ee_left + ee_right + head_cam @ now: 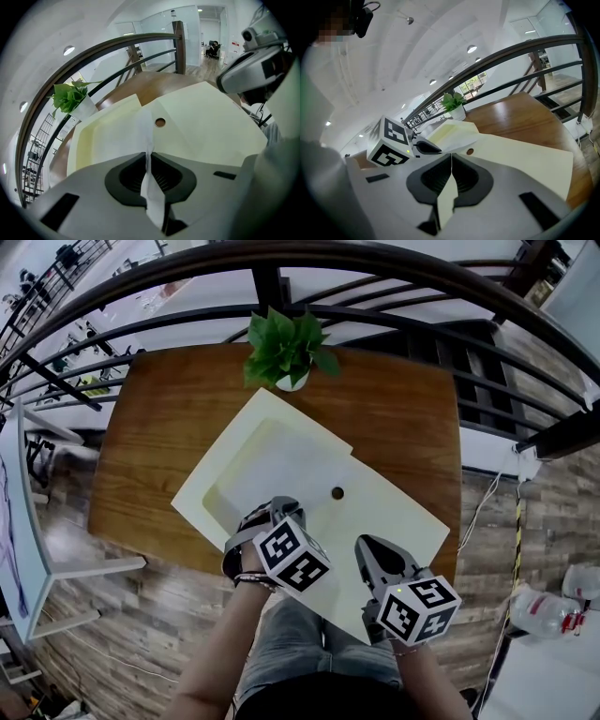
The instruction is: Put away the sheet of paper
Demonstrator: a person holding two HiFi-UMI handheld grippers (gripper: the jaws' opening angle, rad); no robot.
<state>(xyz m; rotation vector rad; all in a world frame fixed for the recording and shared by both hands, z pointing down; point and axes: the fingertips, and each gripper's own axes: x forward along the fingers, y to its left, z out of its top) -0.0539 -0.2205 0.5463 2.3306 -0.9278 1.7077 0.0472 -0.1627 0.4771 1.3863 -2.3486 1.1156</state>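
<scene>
Sheet of paper (281, 470), plain white, blank

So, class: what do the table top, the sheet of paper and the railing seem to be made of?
The table top looks like wood or veneer: brown grain, soft sheen. The sheet of paper is thin matte white paper, creasing where pinched. The railing has dark smooth bars, probably painted metal.

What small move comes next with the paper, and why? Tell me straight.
Probably ease the left gripper forward, sliding the sheet of paper deeper into the cream folder. Its jaws are shut on the sheet's near edge, raised off the folder, while the right gripper clamps the folder's edge, steadying it.
</scene>
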